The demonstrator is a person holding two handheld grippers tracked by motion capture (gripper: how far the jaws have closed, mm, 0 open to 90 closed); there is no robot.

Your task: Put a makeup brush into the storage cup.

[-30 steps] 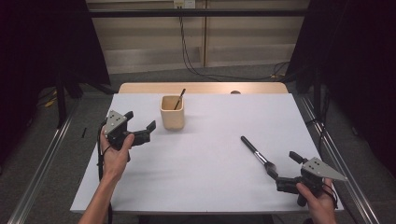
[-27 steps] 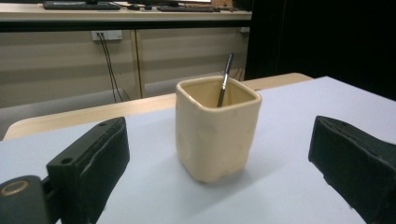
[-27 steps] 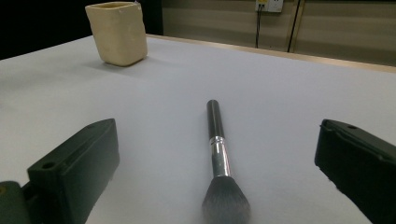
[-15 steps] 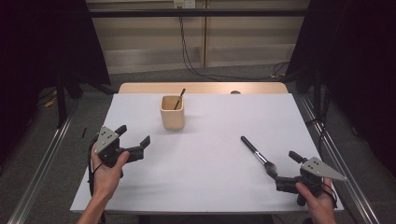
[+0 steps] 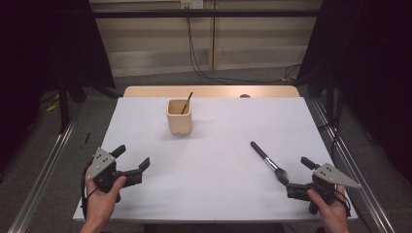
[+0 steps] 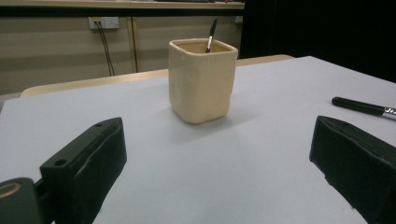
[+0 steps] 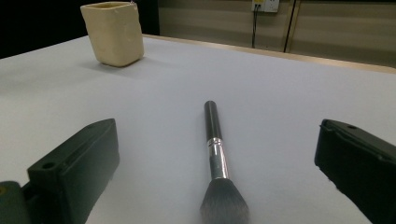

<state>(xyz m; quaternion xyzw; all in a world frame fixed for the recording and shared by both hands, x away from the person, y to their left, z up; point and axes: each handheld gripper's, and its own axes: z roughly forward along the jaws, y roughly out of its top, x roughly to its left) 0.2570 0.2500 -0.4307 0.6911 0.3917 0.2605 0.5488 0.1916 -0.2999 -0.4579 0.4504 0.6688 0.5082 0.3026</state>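
I have the right gripper (image 5: 295,180) low over the near right part of the white table (image 5: 218,145), its jaws spread wide and holding nothing. In the right gripper view the makeup brush (image 7: 215,154) lies flat on the table straight ahead between the two jaws, touching neither. Its dark bristle head points toward me and its black handle runs away toward the middle of the table, with a silver ferrule between them. From the high view the makeup brush (image 5: 267,161) lies at a slant, handle end toward the table's centre, bristle end just beside the right gripper's tips.

The left gripper (image 5: 132,161) sits at the near left part of the table, held in the person's left hand (image 5: 102,196). Its jaws are also wide apart and empty. In the left gripper view it looks straight at the cream square cup (image 6: 201,80), which stands upright on the table well ahead of the jaws. A thin dark handle (image 6: 211,34) sticks up from inside the cup, leaning against its rim; I cannot tell what kind of tool it is. At the right edge of that view I see the black handle of the makeup brush (image 6: 358,106) lying on the table.

In the high view the cup (image 5: 179,116) stands toward the far side of the table, left of centre, well apart from both grippers and from the brush.
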